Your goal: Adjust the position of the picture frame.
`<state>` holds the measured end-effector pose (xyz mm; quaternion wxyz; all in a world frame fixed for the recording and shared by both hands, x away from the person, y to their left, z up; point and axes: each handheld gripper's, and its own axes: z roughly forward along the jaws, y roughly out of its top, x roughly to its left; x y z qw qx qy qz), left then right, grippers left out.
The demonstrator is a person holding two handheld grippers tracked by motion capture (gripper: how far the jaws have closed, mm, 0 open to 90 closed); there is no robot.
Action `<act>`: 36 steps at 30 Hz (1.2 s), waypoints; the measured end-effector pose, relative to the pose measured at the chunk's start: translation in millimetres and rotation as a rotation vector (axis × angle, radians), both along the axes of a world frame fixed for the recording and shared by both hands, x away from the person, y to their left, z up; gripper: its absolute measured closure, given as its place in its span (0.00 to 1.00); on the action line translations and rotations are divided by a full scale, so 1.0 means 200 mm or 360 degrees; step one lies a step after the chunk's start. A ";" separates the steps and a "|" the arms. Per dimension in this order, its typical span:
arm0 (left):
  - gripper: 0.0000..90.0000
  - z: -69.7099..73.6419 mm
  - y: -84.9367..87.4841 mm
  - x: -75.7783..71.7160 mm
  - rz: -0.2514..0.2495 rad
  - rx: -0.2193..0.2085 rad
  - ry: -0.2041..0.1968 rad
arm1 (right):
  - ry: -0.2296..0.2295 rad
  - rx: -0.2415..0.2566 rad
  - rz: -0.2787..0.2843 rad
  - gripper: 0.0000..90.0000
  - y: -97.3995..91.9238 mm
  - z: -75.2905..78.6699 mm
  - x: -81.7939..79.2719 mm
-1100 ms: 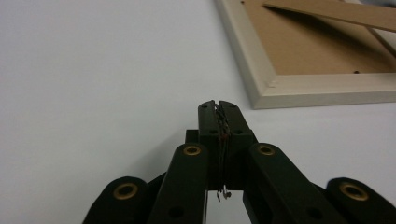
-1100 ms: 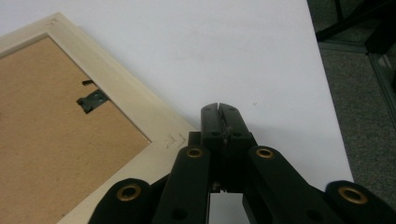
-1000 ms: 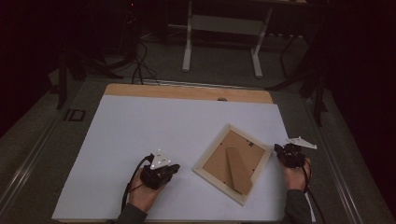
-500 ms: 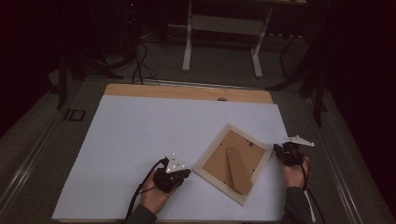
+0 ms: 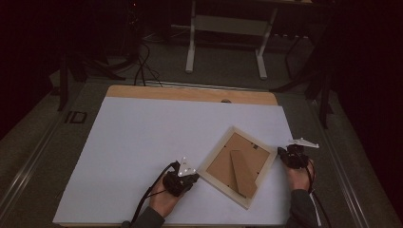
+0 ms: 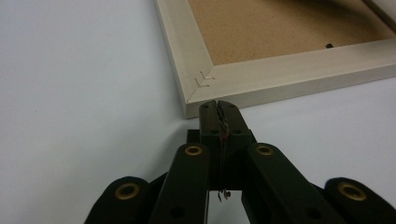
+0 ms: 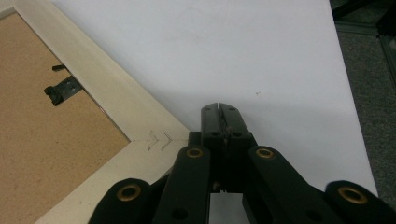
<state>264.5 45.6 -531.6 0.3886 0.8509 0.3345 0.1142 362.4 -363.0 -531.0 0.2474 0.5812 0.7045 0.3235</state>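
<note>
Risk comes first here: both our grippers sit right at opposite corners of the picture frame (image 5: 237,166), and with jaws pressed together, any nudge is a bare push with nothing clamped. If one side pushes harder, we judge the frame would spin or skid on the smooth white table sheet (image 5: 142,137); a tip riding up over the wooden edge could scrape it or catch the folded stand (image 5: 242,172) on the cardboard back.

Going left to right: our left gripper (image 5: 187,179) lies near the table's front edge, jaws shut together and holding nothing. In the left gripper view its tip (image 6: 218,112) sits just beside the frame's corner (image 6: 198,91), which lies at about 11 to 12 o'clock from the tip; we cannot tell whether they touch.

The frame lies face down, turned like a diamond, in the table's right front quarter, between the two grippers.

Our right gripper (image 5: 287,154) rests at the frame's right corner, jaws likewise together and empty. In the right gripper view the corner (image 7: 163,137) lies at roughly 9 o'clock from the tip (image 7: 219,116), close alongside.
</note>
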 end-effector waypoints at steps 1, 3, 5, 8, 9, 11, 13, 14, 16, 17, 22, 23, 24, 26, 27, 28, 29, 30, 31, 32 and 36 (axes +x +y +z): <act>1.00 0.00 0.00 0.00 0.0000 0.0004 0.0003 | 0.0003 -0.0002 0.0001 1.00 0.00 0.00 0.00; 1.00 0.00 -0.01 0.01 0.0006 0.0007 0.0006 | 0.0005 -0.0007 0.0001 1.00 0.00 0.00 0.00; 1.00 -0.01 -0.01 0.01 0.0007 0.0014 0.0006 | 0.0009 -0.0008 0.0005 1.00 0.00 0.00 0.00; 1.00 -0.01 -0.01 0.01 0.0011 0.0022 0.0010 | 0.0017 -0.0016 0.0020 1.00 0.00 0.01 0.01; 1.00 -0.01 -0.01 0.01 0.0010 0.0021 0.0010 | 0.0017 -0.0019 0.0024 1.00 0.00 0.01 0.01; 1.00 -0.01 -0.02 0.01 0.0010 0.0027 0.0005 | 0.0013 -0.0017 0.0021 1.00 0.00 0.01 0.01; 1.00 -0.01 -0.02 0.01 0.0012 0.0030 0.0002 | 0.0015 -0.0017 0.0015 1.00 0.00 0.01 0.02; 1.00 -0.01 -0.02 0.01 0.0011 0.0030 0.0002 | 0.0017 -0.0017 0.0016 1.00 0.00 0.01 0.02; 1.00 -0.01 -0.02 0.01 0.0007 0.0035 0.0000 | 0.0020 -0.0017 0.0017 1.00 0.01 0.01 0.03; 1.00 -0.01 -0.02 0.01 0.0005 0.0035 0.0000 | 0.0020 -0.0021 0.0020 1.00 0.01 0.01 0.03; 1.00 0.00 -0.01 0.02 0.0020 0.0030 -0.0004 | 0.0023 -0.0025 0.0021 1.00 0.01 0.01 0.03; 1.00 0.00 -0.01 0.02 0.0022 0.0033 -0.0005 | 0.0024 -0.0026 0.0020 1.00 0.01 0.01 0.02; 1.00 0.00 -0.02 0.02 0.0028 0.0034 -0.0009 | 0.0024 -0.0027 0.0019 1.00 0.01 0.01 0.02; 1.00 0.00 -0.02 0.02 0.0024 0.0041 -0.0010 | 0.0023 -0.0027 0.0022 1.00 0.01 0.01 0.02; 1.00 0.00 -0.03 0.01 0.0014 0.0058 -0.0007 | 0.0023 -0.0024 0.0024 1.00 0.01 0.01 0.02; 1.00 0.00 -0.03 0.01 0.0001 0.0081 -0.0012 | 0.0024 -0.0015 0.0027 1.00 0.01 0.01 0.02; 1.00 0.00 -0.04 0.00 -0.0008 0.0103 -0.0016 | 0.0023 -0.0014 0.0029 1.00 0.01 0.01 0.03; 1.00 -0.01 -0.04 0.00 -0.0011 0.0113 -0.0016 | 0.0023 -0.0012 0.0030 1.00 0.01 0.01 0.03; 1.00 -0.01 -0.05 0.00 -0.0008 0.0119 -0.0016 | 0.0023 -0.0013 0.0032 1.00 0.01 0.01 0.03; 1.00 -0.01 -0.04 0.00 -0.0004 0.0113 -0.0011 | 0.0022 -0.0015 0.0031 1.00 0.01 0.01 0.03; 1.00 -0.01 -0.03 0.02 0.0004 0.0094 0.0014 | 0.0024 -0.0001 0.0016 1.00 0.01 0.01 0.03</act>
